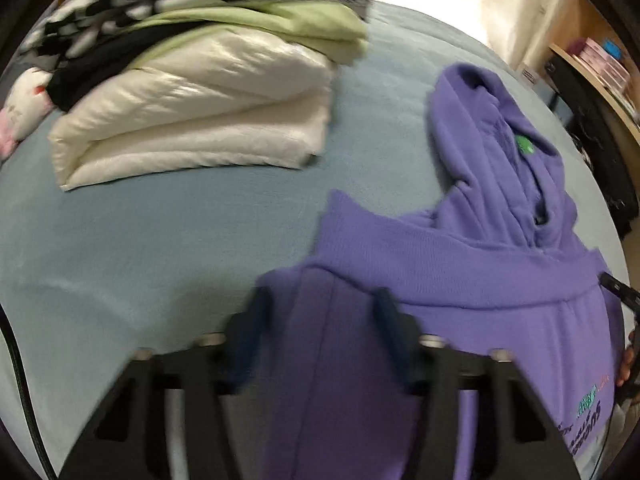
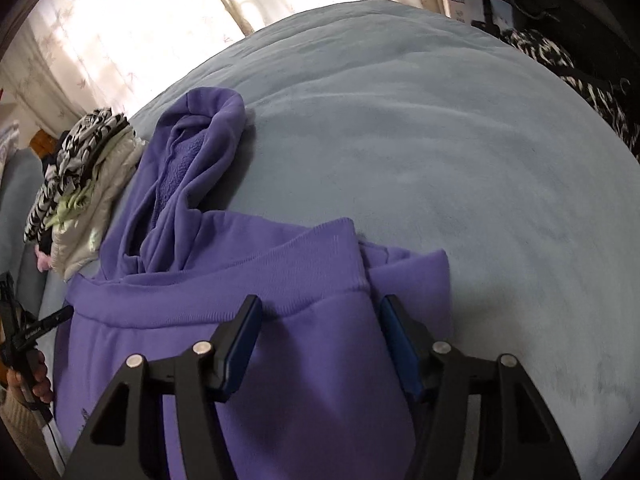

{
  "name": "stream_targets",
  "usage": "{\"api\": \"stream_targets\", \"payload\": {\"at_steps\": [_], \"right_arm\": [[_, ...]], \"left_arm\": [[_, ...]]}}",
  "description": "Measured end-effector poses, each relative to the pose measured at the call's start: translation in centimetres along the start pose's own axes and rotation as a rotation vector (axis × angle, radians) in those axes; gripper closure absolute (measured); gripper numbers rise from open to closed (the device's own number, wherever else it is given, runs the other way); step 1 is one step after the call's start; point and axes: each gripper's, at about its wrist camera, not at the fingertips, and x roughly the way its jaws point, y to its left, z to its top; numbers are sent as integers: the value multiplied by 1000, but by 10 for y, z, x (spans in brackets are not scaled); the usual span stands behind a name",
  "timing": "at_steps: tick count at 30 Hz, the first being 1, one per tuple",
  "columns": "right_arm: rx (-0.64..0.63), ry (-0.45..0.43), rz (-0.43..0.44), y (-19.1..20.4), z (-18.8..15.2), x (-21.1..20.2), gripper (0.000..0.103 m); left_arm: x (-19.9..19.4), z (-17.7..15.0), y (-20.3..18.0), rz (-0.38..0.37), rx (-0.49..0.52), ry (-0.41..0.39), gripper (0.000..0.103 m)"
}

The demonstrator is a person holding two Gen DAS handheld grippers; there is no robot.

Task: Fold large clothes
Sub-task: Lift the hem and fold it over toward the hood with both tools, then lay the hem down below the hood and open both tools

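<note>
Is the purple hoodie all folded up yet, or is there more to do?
Done: a pile of folded clothes already sits on the blue bed. In hand: the purple hoodie looks part folded, its hem brought up near the hood, with the left gripper and right gripper around its edge. Left: tucking in the hood, probably stacking it.

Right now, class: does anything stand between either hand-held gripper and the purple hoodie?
Nothing visible does. The hoodie fabric already lies between the fingers of the left hand-held gripper and of the right hand-held gripper. The folded stack of clothes sits well aside on the bed.
</note>
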Motion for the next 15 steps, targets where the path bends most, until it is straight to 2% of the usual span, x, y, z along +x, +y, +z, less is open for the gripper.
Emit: {"api": "stream_targets", "payload": {"at_steps": [1, 2, 3, 5, 10, 13, 15], "right_arm": [[-24, -2, -41, 4, -1, 0, 85], [-37, -14, -55, 5, -3, -3, 90], [-47, -42, -56, 7, -6, -9, 93], [-45, -113, -62, 9, -10, -26, 94], [41, -295, -32, 5, -9, -77, 94], [51, -303, -67, 7, -3, -71, 94], [71, -268, -85, 2, -3, -54, 94]], "left_arm": [[-2, -1, -7, 40, 33, -24, 71], [-4, -3, -11, 63, 62, -41, 79], [-9, -6, -16, 86, 92, -66, 82], [-23, -9, -18, 91, 108, -120, 83], [-56, -2, -12, 17, 51, -226, 83], [-46, 1, -15, 57, 61, -237, 83], [-30, 1, -14, 81, 58, -218, 83]]}}
